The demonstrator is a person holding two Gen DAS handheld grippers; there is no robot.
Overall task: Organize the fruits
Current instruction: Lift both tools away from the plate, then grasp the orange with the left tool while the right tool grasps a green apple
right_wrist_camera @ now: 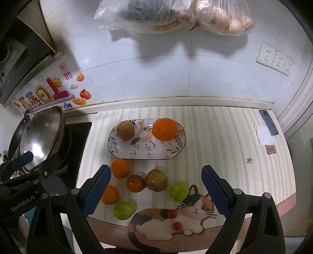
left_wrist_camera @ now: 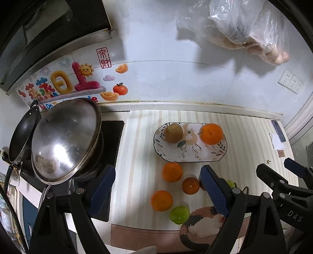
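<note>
Right tool [right_wrist_camera: 156, 189] nearest the lens: blue pads spread wide, nothing between them, hovering above the loose fruit at the bench's near edge. Left tool [left_wrist_camera: 157, 187] likewise spread and holding nothing, set further left beside the stove.

Cat print [right_wrist_camera: 176, 220] on the striped mat, close to the near edge. Two small red fruits [right_wrist_camera: 171, 213] lie on the cat.

Loose fruit on the bench [right_wrist_camera: 225, 136], between the plate and the cat:
- three oranges [right_wrist_camera: 120, 168], one just below the plate, a darker one right of it, one nearer the left pad
- brownish apple [right_wrist_camera: 156, 180] touching the darker orange
- two green apples [right_wrist_camera: 179, 191], one by the cat's ear, one by its back

Plate [right_wrist_camera: 137, 154], oval with flower pattern, sits mid-bench behind the loose fruit. On it: a brown fruit [right_wrist_camera: 125, 130] at the left end, a large orange [right_wrist_camera: 165, 129] at the right end, well apart.

Left side: steel wok lid [left_wrist_camera: 66, 140] tilted on the stove. Bagged goods [right_wrist_camera: 176, 13] hang on the wall above. Wall sockets [right_wrist_camera: 274, 59] at right; phone [right_wrist_camera: 268, 122] on the bench's far right corner.
</note>
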